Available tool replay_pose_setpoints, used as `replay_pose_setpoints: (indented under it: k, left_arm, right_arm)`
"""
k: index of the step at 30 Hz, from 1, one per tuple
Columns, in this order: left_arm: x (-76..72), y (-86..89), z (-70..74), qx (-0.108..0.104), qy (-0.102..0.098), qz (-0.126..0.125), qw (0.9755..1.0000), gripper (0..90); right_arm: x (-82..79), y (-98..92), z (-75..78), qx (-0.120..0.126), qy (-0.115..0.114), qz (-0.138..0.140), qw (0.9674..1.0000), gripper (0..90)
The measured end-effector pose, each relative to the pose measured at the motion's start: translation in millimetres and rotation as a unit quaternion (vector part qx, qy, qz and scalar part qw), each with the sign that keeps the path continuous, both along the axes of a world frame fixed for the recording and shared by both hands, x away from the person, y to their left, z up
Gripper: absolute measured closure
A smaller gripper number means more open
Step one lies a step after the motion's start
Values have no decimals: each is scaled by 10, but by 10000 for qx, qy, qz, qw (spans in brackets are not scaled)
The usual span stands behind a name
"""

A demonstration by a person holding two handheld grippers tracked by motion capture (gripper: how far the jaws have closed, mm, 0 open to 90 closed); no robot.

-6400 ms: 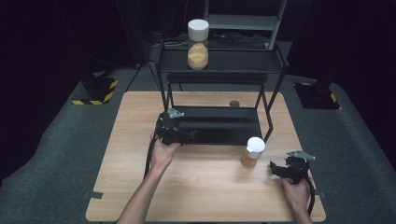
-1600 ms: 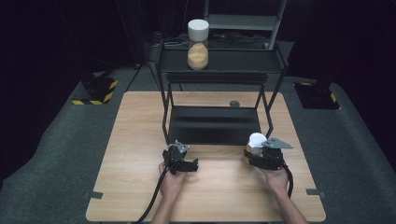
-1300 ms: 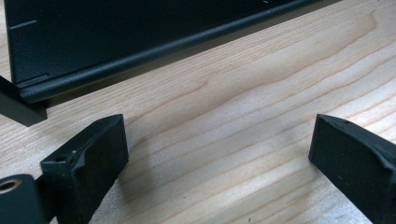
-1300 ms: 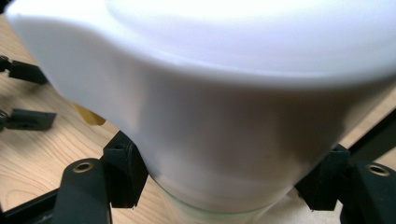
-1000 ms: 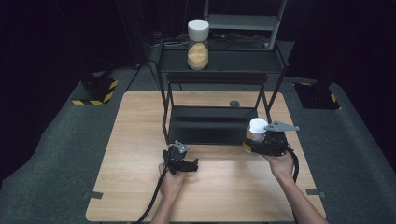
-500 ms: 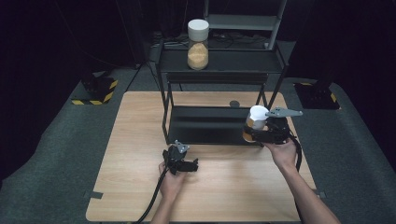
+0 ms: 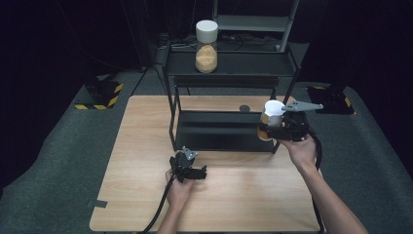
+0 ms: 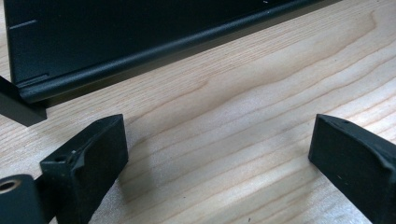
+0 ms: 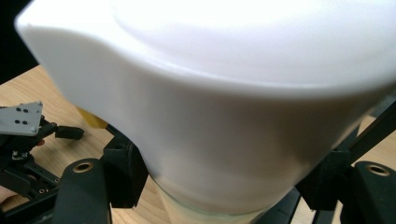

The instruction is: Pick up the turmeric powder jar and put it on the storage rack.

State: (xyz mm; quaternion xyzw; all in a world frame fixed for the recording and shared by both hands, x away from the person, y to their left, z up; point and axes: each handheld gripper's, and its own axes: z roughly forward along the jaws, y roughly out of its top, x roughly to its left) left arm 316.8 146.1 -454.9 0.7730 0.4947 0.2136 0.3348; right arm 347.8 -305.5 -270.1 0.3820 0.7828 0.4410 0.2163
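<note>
The white lid hides most of the jar (image 7: 269, 120) in the right gripper (image 7: 280, 130), jaws clamped on it. The left gripper (image 7: 194, 172) rests on the bench (image 7: 146, 126), jaws wide, empty.

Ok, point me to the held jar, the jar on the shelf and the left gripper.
held jar (image 7: 272, 108), high view, white lid
shelf jar (image 7: 206, 56), high view, filled glass body
left gripper (image 7: 203, 171), high view, between its fingertips
</note>
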Motion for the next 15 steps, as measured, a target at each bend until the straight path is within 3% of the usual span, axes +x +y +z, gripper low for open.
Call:
replay_pose_setpoints:
  k: [15]
  left_arm:
    - [0, 0, 0, 0, 1, -1, 10000, 47]
  right_arm:
    - [68, 9, 458, -71, -142, 149, 9998, 302]
